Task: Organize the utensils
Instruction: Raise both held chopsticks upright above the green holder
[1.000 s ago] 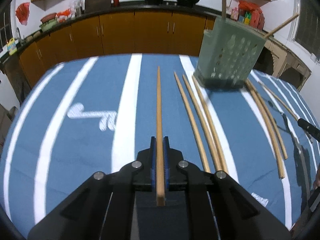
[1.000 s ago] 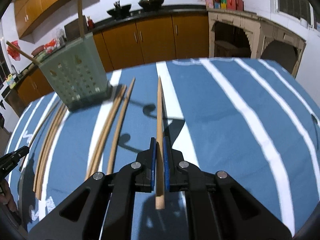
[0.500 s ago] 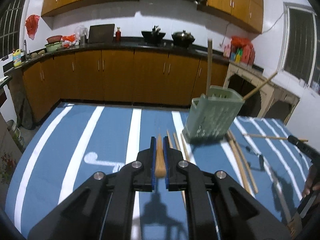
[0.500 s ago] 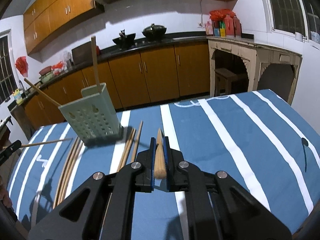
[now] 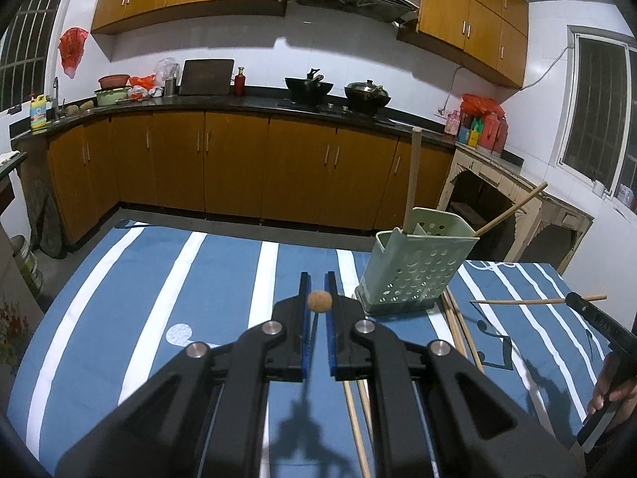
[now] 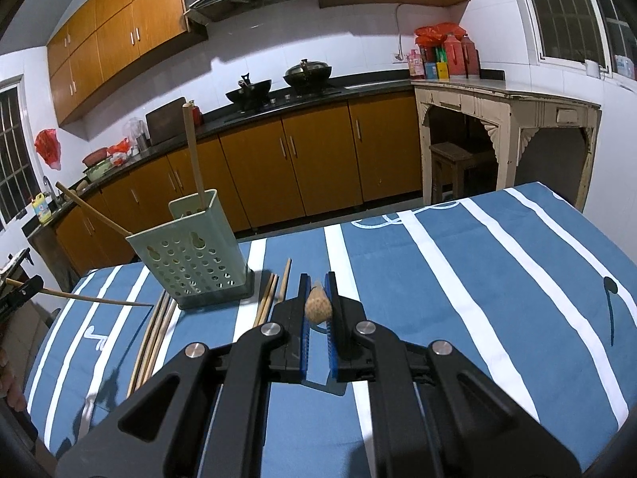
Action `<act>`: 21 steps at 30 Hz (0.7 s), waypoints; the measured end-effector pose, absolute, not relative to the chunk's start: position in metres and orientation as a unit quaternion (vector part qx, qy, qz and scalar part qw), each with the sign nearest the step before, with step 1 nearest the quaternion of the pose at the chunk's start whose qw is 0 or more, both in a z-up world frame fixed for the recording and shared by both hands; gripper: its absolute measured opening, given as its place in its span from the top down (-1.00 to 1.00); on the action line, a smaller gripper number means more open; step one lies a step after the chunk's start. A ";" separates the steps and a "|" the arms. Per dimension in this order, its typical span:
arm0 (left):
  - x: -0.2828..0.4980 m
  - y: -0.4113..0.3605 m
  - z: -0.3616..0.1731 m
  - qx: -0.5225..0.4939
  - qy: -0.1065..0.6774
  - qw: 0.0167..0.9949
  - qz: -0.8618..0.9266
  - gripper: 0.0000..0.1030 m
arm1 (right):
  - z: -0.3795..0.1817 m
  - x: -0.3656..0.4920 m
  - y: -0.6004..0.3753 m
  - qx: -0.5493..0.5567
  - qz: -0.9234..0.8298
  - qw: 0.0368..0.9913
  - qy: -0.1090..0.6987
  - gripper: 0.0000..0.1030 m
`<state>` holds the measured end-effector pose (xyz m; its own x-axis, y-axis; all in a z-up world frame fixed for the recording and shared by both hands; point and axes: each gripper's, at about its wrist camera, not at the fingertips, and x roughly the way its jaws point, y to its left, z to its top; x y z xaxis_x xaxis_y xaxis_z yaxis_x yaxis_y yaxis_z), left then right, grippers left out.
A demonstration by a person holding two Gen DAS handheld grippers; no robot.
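My left gripper (image 5: 317, 283) is shut on a wooden chopstick (image 5: 318, 302), seen end-on and lifted above the blue striped cloth. My right gripper (image 6: 317, 281) is likewise shut on another chopstick (image 6: 317, 308), also end-on. The green perforated holder (image 5: 418, 275) (image 6: 191, 255) stands on the table between the two grippers, ahead of both. It holds one upright chopstick (image 5: 412, 183) and one leaning chopstick (image 5: 509, 211). Several loose chopsticks (image 6: 274, 294) (image 5: 458, 326) lie flat beside the holder's base on both sides.
The table wears a blue cloth with white stripes (image 5: 159, 318). Beyond its far edge run wooden kitchen cabinets (image 5: 239, 167) and a counter with pots (image 5: 310, 87). A person's hand (image 5: 609, 390) shows at the right edge of the left wrist view.
Both grippers have risen and tilted up, lifting their chopsticks off the cloth. The chopsticks lay lengthwise before and now appear end-on. The jaws stayed shut.
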<state>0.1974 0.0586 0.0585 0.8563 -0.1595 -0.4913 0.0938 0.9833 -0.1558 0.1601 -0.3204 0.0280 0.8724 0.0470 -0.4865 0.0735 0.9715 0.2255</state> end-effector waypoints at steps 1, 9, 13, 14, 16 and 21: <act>0.197 0.059 0.058 -0.063 0.260 0.961 -0.066 0.85 | 0.028 0.160 -0.321 0.120 -0.007 0.960 0.252 0.85; 0.195 0.056 0.067 -0.063 0.249 0.964 -0.071 0.85 | 0.048 0.161 -0.319 0.116 0.002 0.967 0.226 0.85; 0.190 0.052 0.085 -0.056 0.229 0.968 -0.082 0.85 | 0.072 0.159 -0.311 0.105 0.015 0.974 0.200 0.85; 0.188 0.050 0.091 -0.053 0.224 0.970 -0.085 0.85 | 0.077 0.158 -0.309 0.103 0.018 0.975 0.196 0.85; 0.185 0.047 0.100 -0.049 0.215 0.971 -0.091 0.85 | 0.089 0.157 -0.304 0.102 0.031 0.976 0.188 0.85; 0.179 0.034 0.123 -0.045 0.194 0.974 -0.112 0.85 | 0.115 0.158 -0.292 0.113 0.067 0.978 0.164 0.85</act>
